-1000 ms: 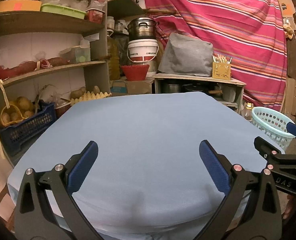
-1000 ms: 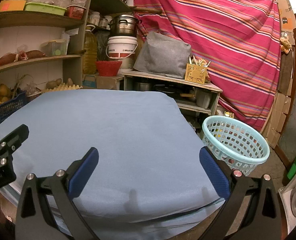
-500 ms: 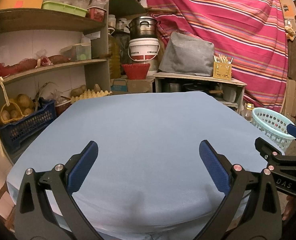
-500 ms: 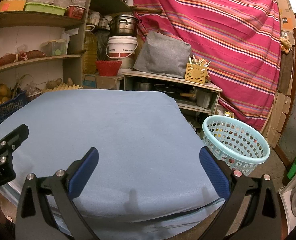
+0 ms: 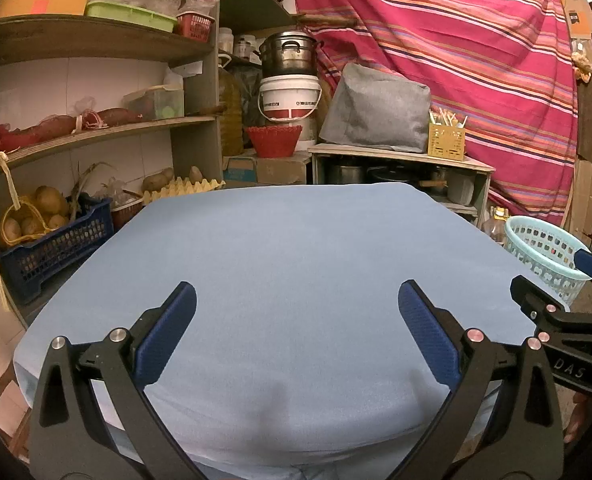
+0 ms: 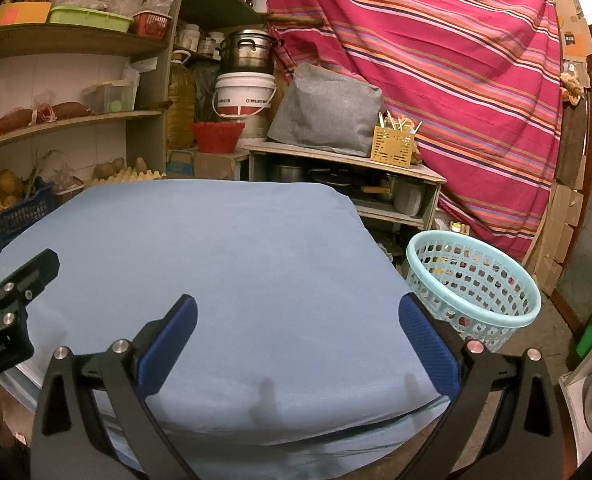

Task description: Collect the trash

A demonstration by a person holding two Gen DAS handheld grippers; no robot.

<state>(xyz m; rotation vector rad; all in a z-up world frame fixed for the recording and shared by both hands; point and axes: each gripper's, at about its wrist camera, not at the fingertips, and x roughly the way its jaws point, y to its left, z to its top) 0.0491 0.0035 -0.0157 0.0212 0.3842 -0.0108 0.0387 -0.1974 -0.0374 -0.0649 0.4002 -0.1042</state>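
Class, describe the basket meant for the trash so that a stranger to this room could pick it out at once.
Find the table under the blue cloth; off its right side, lower than the tabletop, stands the basket. It is pale turquoise plastic, round, with walls full of small holes, unlike the dark blue crate of potatoes by the shelves on the left.

Legible text is limited to the gripper bodies: in the left wrist view, the right gripper (image 5: 575, 276), to the right of the left gripper, carries the white letters "DAS". In the right wrist view, the left gripper (image 6: 36, 268), at far left, shows a cut-off marking ending "Robot.AI". The label on the white bucket (image 6: 244, 96), ahead and to the left, is too small to read.
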